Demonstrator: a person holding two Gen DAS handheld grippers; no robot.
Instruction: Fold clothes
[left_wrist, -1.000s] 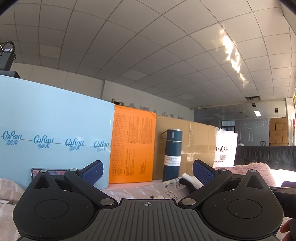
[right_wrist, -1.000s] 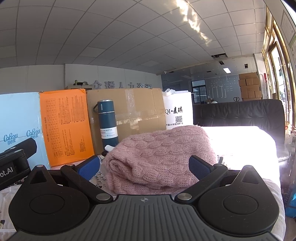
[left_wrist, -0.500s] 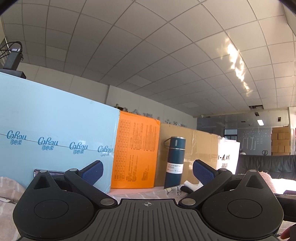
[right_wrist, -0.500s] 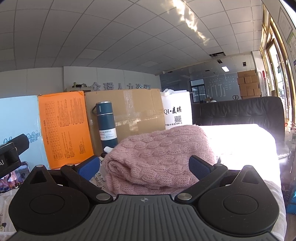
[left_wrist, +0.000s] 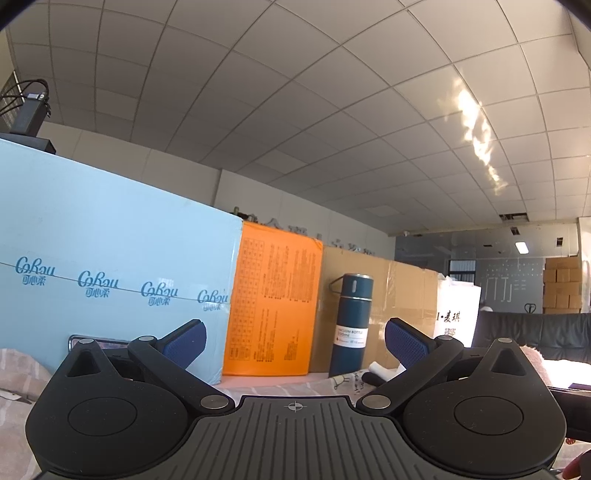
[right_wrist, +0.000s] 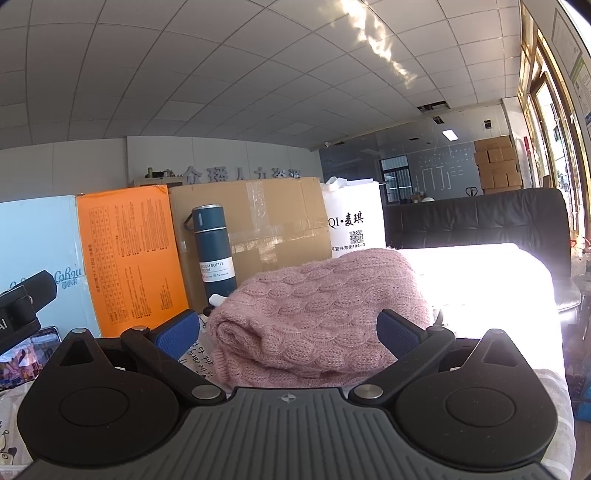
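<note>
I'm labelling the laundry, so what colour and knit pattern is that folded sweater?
The sweater is dusty pink with a cable-knit pattern, best seen in the right wrist view.

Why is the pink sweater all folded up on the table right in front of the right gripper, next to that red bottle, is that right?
Not quite: the bottle is dark teal blue, not red, as the right wrist view shows. The rest holds: the pink sweater lies folded on the table right in front of the open right gripper, with the bottle standing behind it to the left.
</note>
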